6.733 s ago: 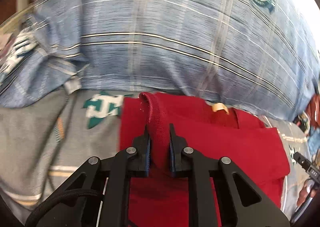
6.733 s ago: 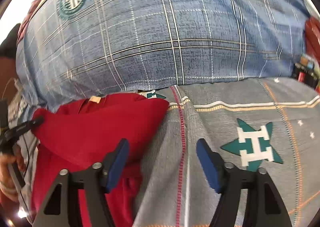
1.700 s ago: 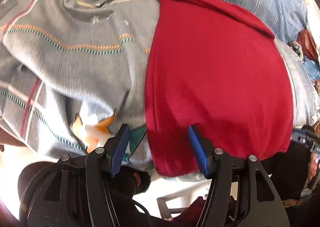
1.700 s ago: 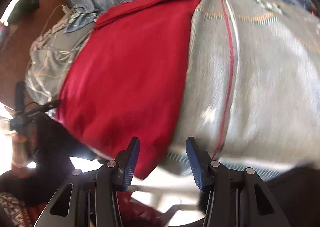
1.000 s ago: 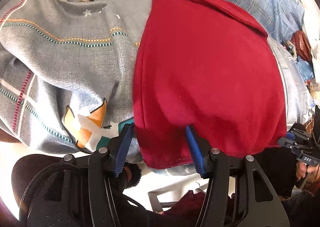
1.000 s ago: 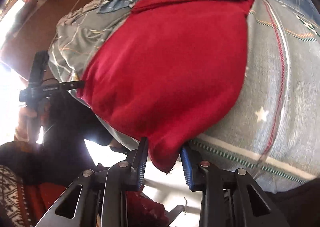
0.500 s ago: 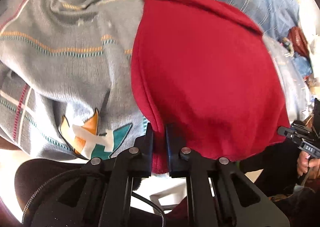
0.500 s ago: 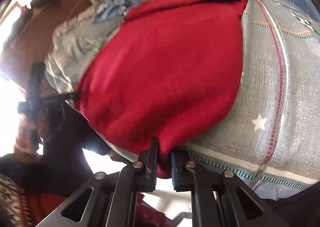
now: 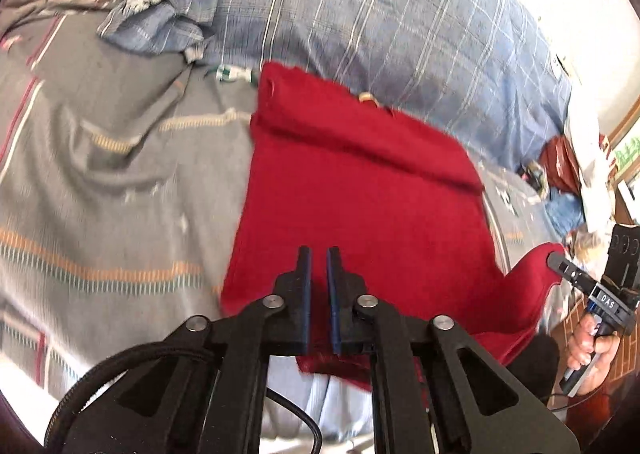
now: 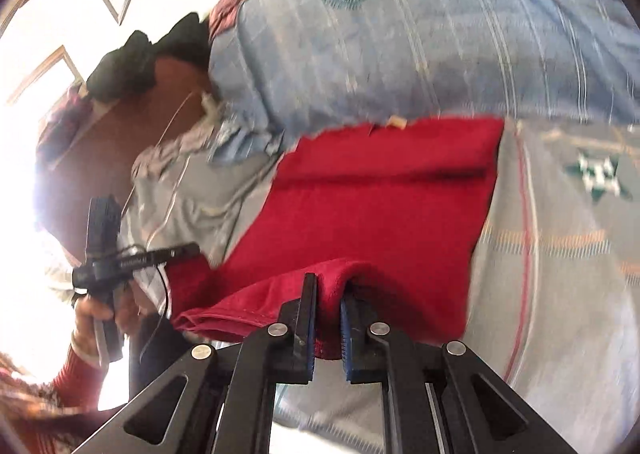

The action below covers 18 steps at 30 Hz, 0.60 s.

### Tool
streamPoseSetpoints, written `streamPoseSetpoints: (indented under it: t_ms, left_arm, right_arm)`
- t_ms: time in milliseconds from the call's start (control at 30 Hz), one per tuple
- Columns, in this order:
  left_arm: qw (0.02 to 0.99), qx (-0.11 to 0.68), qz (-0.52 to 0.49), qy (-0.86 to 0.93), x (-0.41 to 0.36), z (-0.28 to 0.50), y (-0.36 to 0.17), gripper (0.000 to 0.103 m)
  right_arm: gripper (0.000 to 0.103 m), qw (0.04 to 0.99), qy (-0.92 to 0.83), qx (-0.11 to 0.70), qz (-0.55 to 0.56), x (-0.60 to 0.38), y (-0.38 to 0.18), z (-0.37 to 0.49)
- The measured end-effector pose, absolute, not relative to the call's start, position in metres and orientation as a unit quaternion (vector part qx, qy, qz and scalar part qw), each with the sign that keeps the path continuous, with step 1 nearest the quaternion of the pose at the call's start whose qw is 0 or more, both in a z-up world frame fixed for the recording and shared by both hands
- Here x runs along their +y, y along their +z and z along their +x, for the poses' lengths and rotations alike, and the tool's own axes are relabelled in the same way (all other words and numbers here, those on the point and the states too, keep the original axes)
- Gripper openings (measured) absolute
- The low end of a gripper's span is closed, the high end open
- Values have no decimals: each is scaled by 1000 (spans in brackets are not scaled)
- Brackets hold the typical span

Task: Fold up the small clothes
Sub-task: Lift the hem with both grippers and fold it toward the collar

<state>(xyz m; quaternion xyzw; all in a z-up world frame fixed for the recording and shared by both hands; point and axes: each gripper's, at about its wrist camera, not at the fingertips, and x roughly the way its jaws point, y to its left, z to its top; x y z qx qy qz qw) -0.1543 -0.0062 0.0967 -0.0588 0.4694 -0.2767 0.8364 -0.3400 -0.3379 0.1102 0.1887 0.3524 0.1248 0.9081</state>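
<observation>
A red garment [image 9: 360, 193] lies on the grey patterned bedspread [image 9: 100, 193], its far end folded over near the blue plaid duvet. My left gripper [image 9: 316, 274] is shut on the garment's near left hem and lifts it. My right gripper [image 10: 328, 302] is shut on the near right hem of the red garment [image 10: 380, 205], and the raised edge sags between the two. The right gripper also shows in the left wrist view [image 9: 560, 264], the left gripper in the right wrist view [image 10: 192, 250].
A blue plaid duvet [image 9: 380, 21] with a round crest lies behind the garment. Crumpled cloth [image 9: 152, 13] sits at the far left. Clutter [image 9: 560, 165] lies off the bed's right side. A brown headboard [image 10: 120, 141] and dark items stand to the left in the right wrist view.
Both grippers, which closed on the near hem half a second ago, have lifted it and carried it forward over the garment. The views now tilt up toward the duvet.
</observation>
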Motion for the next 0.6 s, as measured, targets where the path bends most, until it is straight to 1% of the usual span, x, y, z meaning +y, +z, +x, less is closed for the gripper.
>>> streamPoseSetpoints:
  t_ms: [267,333,400,533,567,600]
  left_arm:
    - [855,443,-64,-261,-29,-88,108,4]
    - [851,445,-73,-269,-33,-72,110,4]
    - [845,445,-103,-278,-30,-62,111,4]
    - [839,450,-122,-280,-24,-47,107,5]
    - [837,454,-125,-279,-24,-44,104,15]
    - [832,461,-131,-281,-22,-39,99,34]
  right_arm:
    - [9,923,69,317,207,-374,125,-275]
    - [9,922,57,315,216,-383,124,-258]
    - [9,921,50,318,220,-386,122,-241]
    - [9,920,42,334,200,-390,112,-218]
    - [9,919,42,339,199,-391,109,-213]
    - [9,917,42,343,199,-394,105,-209]
